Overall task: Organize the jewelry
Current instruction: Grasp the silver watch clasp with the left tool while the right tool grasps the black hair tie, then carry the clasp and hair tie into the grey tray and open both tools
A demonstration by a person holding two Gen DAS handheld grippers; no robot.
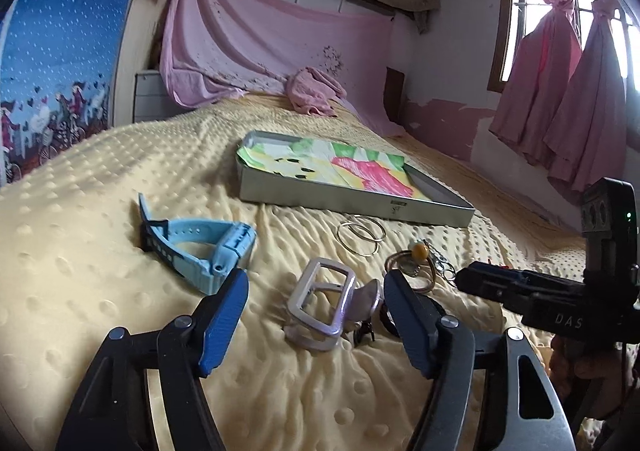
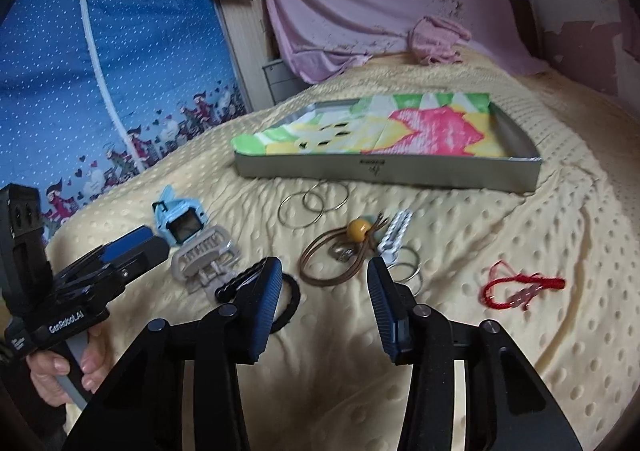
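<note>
The left gripper (image 1: 316, 295) is spread wide, empty, straddling a lilac hair clip (image 1: 324, 307). The right gripper (image 2: 322, 283) gapes empty too, a brown cord with amber bead (image 2: 340, 255) just ahead, the tin tray (image 2: 384, 171) beyond.

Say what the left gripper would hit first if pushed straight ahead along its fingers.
Most likely the hair claw: it lies between the open fingers of the left gripper, just ahead of the tips. Depth is hard to judge through the fisheye.
</note>
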